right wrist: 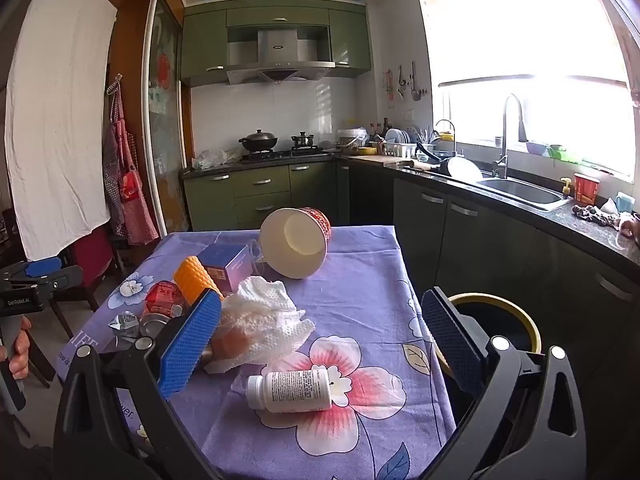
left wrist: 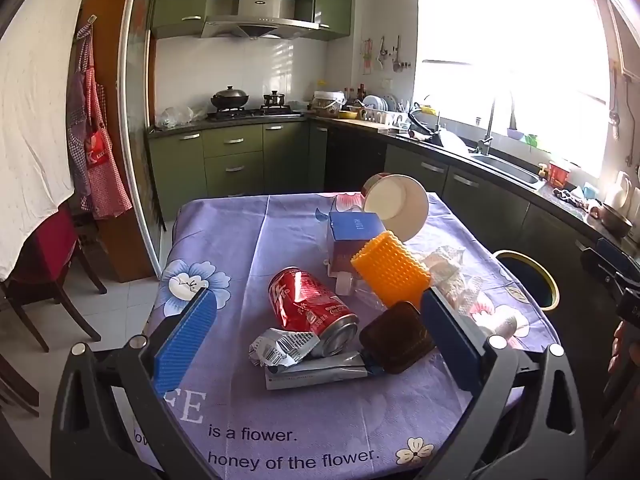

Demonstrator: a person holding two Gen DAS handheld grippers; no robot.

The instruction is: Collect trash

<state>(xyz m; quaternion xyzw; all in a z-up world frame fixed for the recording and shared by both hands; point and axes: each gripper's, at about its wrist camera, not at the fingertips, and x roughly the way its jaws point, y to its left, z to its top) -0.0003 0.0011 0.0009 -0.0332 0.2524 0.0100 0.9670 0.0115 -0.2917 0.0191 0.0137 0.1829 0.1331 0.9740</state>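
On the desk, a can is laid left of a sponge, a box and cup behind. A bottle is laid before a tissue. A bin is placed right of the desk.

Dented red can on its side beside crumpled wrapper; white bottle lying flat; paper cup tipped over.
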